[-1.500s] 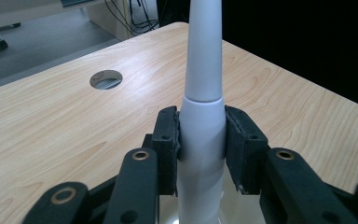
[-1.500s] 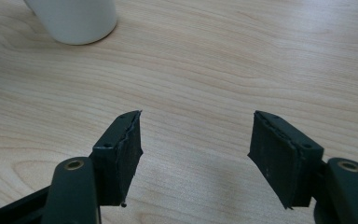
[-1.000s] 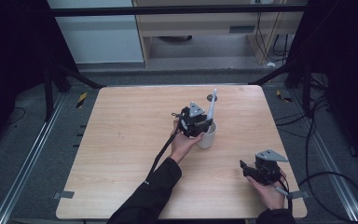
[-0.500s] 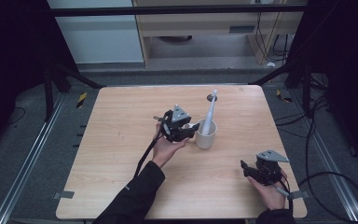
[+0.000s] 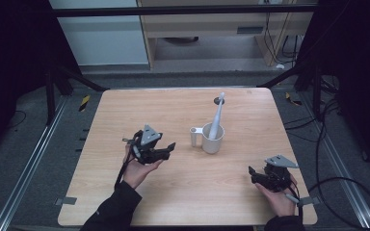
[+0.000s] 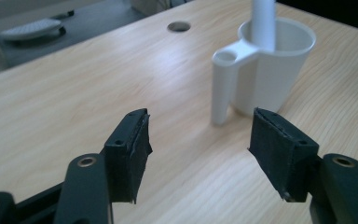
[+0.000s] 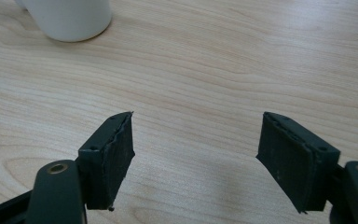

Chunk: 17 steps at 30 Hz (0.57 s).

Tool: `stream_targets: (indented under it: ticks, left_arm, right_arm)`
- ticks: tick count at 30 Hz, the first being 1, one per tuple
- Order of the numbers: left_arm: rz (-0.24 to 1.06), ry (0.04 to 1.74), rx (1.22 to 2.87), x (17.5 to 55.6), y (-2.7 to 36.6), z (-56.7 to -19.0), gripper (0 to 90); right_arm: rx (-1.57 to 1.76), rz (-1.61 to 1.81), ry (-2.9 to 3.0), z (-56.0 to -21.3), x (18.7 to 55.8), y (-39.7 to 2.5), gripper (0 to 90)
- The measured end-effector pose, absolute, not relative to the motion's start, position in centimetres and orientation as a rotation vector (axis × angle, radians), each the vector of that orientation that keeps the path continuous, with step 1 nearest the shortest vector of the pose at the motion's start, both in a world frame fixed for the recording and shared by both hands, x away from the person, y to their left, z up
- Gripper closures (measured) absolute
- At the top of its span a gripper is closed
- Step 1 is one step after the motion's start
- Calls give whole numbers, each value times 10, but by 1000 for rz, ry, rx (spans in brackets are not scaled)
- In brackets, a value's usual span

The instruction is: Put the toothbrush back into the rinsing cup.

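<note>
A white cup (image 5: 212,138) with a side handle stands upright on the wooden table (image 5: 125,110), right of centre. A white toothbrush (image 5: 217,115) leans inside it, head up. My left gripper (image 5: 171,146) is open and empty, a short way left of the cup, its jaws pointing at it. In the left gripper view the cup (image 6: 265,70) and the toothbrush stem (image 6: 263,23) stand just beyond the left gripper (image 6: 200,140). My right gripper (image 5: 251,172) rests open and empty near the table's front right corner. In the right gripper view the right gripper (image 7: 196,149) is over bare wood, the cup's base (image 7: 67,16) ahead at the far left.
A round cable hole (image 5: 218,100) is in the table behind the cup. Metal frame rails (image 5: 29,163) run along both sides of the table. Cables (image 5: 327,144) lie on the floor to the right.
My left gripper has let go of the toothbrush, which now stands in the cup, and has drawn back to the left and toward the person. The right gripper has stayed put.
</note>
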<state>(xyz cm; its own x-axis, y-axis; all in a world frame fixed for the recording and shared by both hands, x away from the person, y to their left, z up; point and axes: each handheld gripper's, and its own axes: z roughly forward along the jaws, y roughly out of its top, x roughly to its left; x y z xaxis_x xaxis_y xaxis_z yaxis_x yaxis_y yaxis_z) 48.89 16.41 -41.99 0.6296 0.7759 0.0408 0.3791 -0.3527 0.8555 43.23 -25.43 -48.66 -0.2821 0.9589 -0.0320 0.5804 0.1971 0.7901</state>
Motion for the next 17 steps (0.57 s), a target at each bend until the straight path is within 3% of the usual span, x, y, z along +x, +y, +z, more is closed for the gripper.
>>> stream_targets:
  ticks: [17]
  left_arm:
    - [621, 1190, 1924, 452, 267, -460, 320]
  right_arm:
    - [1440, 903, 1940, -489, 432, -251, 204]
